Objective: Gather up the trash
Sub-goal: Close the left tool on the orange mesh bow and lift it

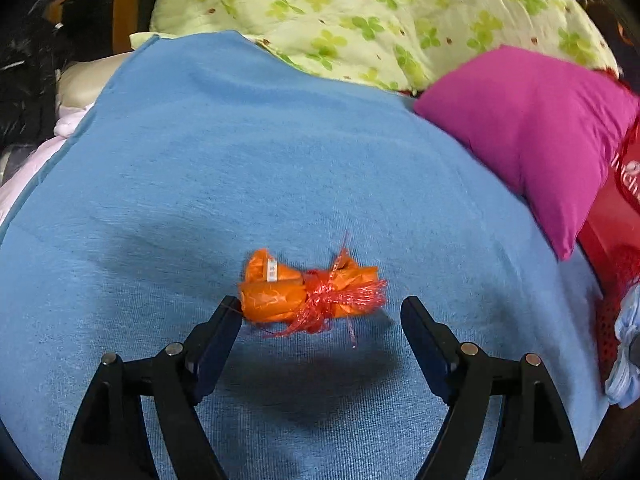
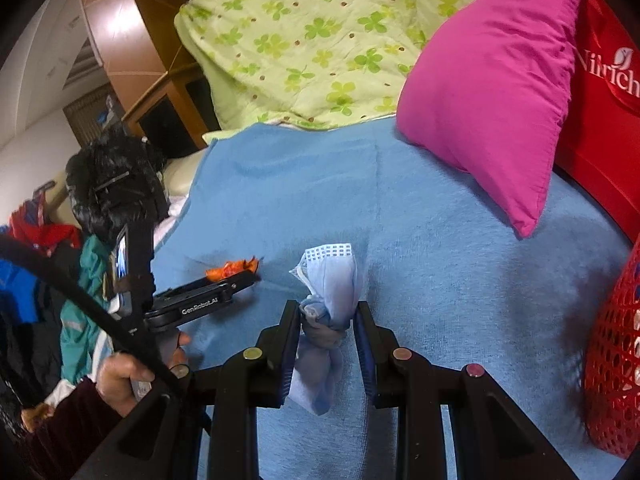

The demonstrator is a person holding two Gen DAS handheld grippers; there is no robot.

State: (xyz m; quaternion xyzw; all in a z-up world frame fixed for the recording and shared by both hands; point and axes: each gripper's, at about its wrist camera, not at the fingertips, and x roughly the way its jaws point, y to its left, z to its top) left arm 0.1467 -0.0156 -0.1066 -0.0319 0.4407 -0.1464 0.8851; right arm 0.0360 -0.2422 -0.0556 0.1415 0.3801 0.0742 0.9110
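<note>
My left gripper (image 1: 322, 312) is open; the orange wrapper (image 1: 310, 294) lies sideways between its fingers. My right gripper (image 2: 326, 312) grips a blue mask (image 2: 332, 280).

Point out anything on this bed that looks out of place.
An orange wrapper bundle tied with red ribbon lies loose on the blue blanket, just ahead of the open left claw. It is litter on bedding. The right claw grips a crumpled blue face mask, also trash.

Orange wrapper (image 1: 280, 294) on blue blanket (image 1: 240, 160), magenta pillow (image 1: 532, 136), clover-patterned green quilt (image 1: 360, 8)
</note>
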